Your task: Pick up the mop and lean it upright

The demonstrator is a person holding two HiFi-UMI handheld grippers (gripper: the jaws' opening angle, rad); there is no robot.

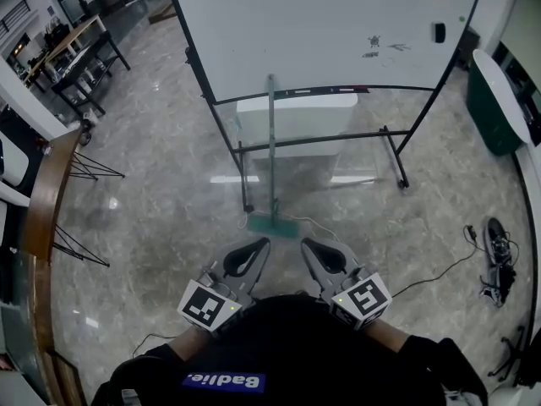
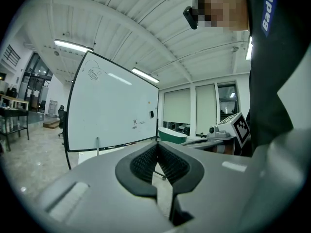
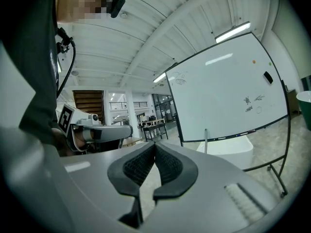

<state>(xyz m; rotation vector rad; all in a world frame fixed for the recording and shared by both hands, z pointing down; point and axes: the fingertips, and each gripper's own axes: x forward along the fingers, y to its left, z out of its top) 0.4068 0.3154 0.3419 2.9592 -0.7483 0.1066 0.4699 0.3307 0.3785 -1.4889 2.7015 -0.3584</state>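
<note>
- While the mop (image 1: 271, 155) already stands pretty much upright, with its handle resting against the lower rail of the whiteboard (image 1: 338, 24) as far as I can tell, its green head (image 1: 275, 225) sits flat on the floor (image 1: 152, 218), right at the foot of the stand.
- Left gripper (image 1: 260, 244): jaws pressed together with nothing between them. It's held close to the person's body, well apart from the mop.
- Right gripper (image 1: 308, 244): same story, jaws closed on nothing, just beside the left one.
- My read is that the lean is basically done, and what's left is making sure it holds (a mop on polished stone loves to slide out).
- To do this bit well, I'd keep both grippers clear of the handle and watch the head for a moment. I'd only reach in if it creeps away from the stand.
- If it does need a fix, open one set of jaws wide first and take the handle around mid-height. Then nudge the head a touch nearer the stand's foot so the handle sits steeper on the rail.
- Things to mind: the stand looks like it's on wheels (so don't shove it). There also seems to be a thin pale cord (image 1: 319, 224) lying just beside the mop head that could snag.
</note>
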